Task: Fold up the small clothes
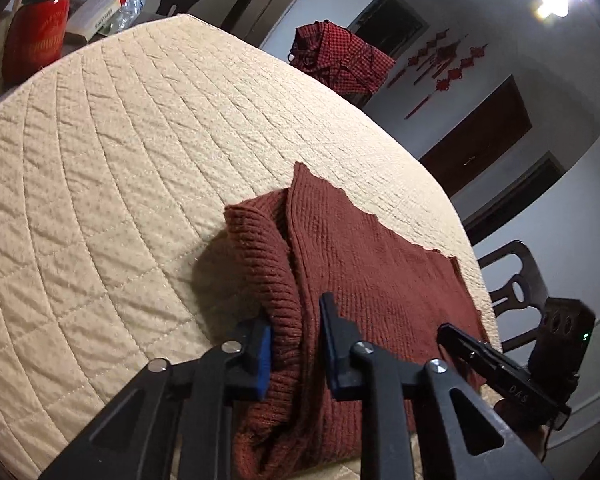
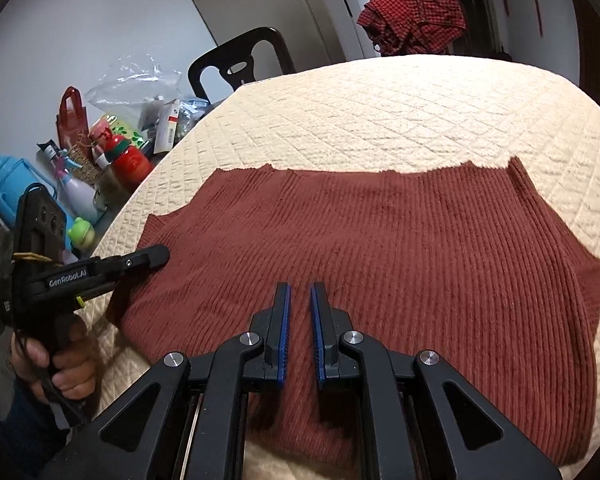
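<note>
A rust-brown ribbed knit sweater point(image 2: 380, 240) lies spread on the cream quilted table cover point(image 2: 380, 112). In the left wrist view the sweater point(image 1: 380, 272) has a raised fold at its left edge, and my left gripper point(image 1: 296, 340) is shut on that fold, with cloth bunched between the blue pads. The left gripper also shows in the right wrist view point(image 2: 156, 256) at the sweater's left edge. My right gripper point(image 2: 300, 296) hovers over the sweater's near middle, jaws narrowly apart with nothing between them. It shows at the lower right of the left wrist view point(image 1: 452, 336).
A red checked garment point(image 2: 416, 16) hangs on a chair beyond the table's far edge. Dark chairs point(image 2: 240, 60) stand around the table. Bottles, a red bag, plastic bags and toys point(image 2: 100, 152) crowd a surface to the left. A red bottle point(image 1: 40, 20) stands at the far left.
</note>
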`<state>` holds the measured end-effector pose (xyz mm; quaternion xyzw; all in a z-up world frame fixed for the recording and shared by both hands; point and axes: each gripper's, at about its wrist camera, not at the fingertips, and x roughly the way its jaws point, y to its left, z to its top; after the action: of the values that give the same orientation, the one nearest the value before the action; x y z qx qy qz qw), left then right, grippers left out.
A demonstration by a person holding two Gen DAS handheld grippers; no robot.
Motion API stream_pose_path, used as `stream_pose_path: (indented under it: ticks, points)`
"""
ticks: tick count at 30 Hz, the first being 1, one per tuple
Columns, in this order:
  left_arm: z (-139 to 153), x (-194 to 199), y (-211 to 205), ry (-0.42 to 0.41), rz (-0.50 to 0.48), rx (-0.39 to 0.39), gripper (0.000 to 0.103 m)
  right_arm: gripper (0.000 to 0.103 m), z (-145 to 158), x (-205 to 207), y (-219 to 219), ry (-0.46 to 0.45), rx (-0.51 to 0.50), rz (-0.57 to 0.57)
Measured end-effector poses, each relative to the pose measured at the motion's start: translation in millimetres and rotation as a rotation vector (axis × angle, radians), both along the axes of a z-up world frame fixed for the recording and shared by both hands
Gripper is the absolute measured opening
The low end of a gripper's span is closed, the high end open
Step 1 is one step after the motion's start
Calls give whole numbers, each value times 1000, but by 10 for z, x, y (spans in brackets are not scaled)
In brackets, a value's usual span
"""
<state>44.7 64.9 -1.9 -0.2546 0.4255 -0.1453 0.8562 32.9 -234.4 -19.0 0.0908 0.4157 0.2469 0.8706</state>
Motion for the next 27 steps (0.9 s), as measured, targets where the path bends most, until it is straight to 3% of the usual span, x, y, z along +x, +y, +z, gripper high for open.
stream_pose_path:
  ticks: [3, 9, 18, 22, 27]
  points:
    - [101, -9, -48, -18, -26, -16, 17, 10, -7, -89, -72, 4, 17, -3]
    - [567, -14, -267, -124, -109, -73, 16, 10, 14, -237, -241, 12, 51, -12]
    - [1085, 155, -980, -213, -267, -105, 16, 10, 54, -445, -758, 5, 95, -149]
    - [1067, 284, -1419, -199, -367, -123, 16, 10, 68, -561, -998, -4, 96, -220]
    - [719, 440, -1969, -94, -469, -115, 16, 10, 111, -701, -1310, -18, 82, -308]
